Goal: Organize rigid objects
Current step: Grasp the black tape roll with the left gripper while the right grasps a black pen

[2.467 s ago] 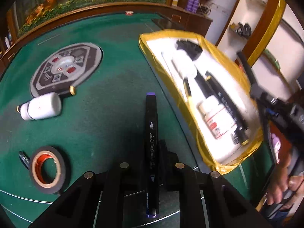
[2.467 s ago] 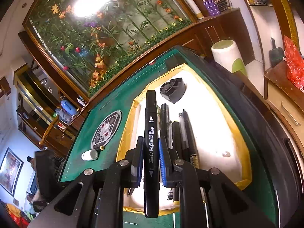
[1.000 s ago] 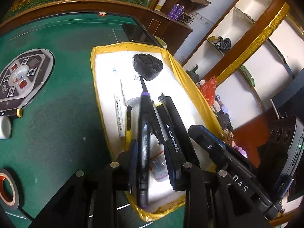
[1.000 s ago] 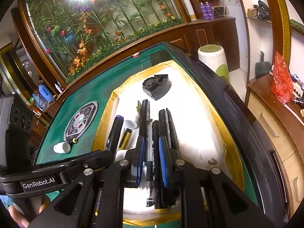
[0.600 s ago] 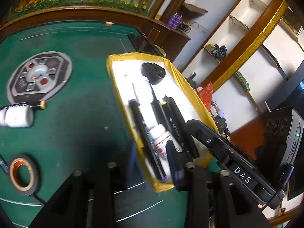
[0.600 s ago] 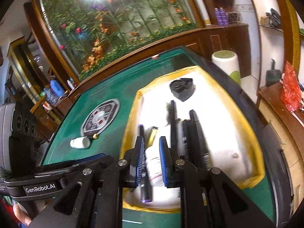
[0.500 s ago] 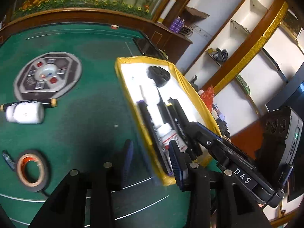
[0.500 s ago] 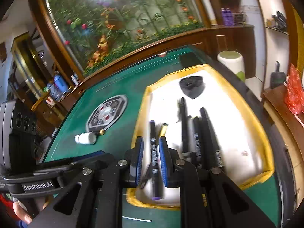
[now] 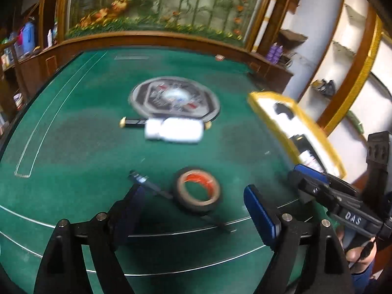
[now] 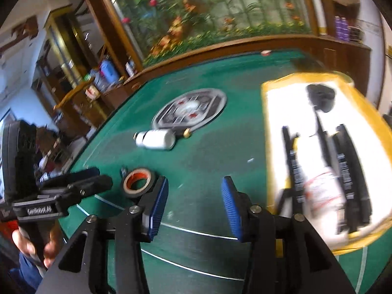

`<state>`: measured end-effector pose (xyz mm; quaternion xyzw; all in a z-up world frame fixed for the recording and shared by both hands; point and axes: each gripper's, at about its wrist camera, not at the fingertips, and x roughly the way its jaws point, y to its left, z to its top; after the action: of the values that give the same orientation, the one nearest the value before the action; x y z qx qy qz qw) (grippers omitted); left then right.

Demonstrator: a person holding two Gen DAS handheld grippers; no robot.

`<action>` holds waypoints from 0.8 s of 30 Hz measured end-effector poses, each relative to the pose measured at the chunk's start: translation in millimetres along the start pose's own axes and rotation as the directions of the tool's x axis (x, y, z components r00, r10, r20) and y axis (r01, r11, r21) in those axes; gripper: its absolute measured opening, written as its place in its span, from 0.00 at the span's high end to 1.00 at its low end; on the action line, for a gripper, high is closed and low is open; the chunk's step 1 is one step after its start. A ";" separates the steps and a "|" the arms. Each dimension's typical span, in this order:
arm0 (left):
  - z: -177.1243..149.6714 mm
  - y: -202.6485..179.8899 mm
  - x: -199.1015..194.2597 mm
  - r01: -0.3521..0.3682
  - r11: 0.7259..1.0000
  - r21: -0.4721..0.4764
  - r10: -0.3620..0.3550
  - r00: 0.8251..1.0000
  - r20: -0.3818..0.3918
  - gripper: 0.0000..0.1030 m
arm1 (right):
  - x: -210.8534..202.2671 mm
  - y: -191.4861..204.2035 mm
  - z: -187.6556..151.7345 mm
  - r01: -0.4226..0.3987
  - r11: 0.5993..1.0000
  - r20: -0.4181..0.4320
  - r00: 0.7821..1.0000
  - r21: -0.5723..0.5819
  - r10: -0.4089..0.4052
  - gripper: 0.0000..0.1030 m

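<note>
Left gripper (image 9: 193, 208) and right gripper (image 10: 193, 203) both spreading wider, nothing between jaws. Tape roll (image 9: 197, 190) on green table (image 9: 73, 147) just ahead. White bottle (image 9: 175, 133) farther off. Markers (image 10: 294, 164) lying in yellow-rimmed tray (image 10: 265, 134), right.

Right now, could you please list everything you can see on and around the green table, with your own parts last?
table: one, green felt with white lines, wooden rim.
round panel: one, grey and black, table centre.
bottle: one, white, lying by the panel.
slim gold-tipped stick: one, black, behind the bottle.
tape roll: one, black with orange core, near edge.
small dark tool: one, beside the tape; blurred.
tray: one, yellow rim, white inside, table's right side.
markers: several, black, in the tray.
second bottle: one, white, among the markers.
black part: one, tray's far end.
left tongs: opening, nothing between.
right tongs: opening, nothing between.
</note>
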<state>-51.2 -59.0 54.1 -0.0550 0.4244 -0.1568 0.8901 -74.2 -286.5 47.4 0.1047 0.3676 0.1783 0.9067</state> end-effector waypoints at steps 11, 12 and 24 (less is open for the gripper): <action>-3.7 -21.4 46.1 -0.037 0.991 0.127 0.050 0.993 -0.103 0.14 | 27.3 -0.3 -7.2 -0.045 0.999 -0.067 0.997 0.020 0.046 0.57; -3.9 -22.0 49.6 -0.045 0.991 0.129 0.060 0.992 -0.111 0.14 | 30.0 -0.7 -7.7 -0.051 0.998 -0.080 0.995 0.026 0.053 0.57; -2.0 -2.8 30.6 -0.016 0.998 0.060 0.019 0.999 -0.051 0.36 | 30.2 -2.2 -10.2 -0.060 0.997 -0.100 0.993 0.041 0.064 0.57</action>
<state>-35.4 -71.6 30.9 -0.0206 0.4429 -0.1627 0.8814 -60.7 -275.8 20.4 0.1240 0.4128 0.2044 0.8789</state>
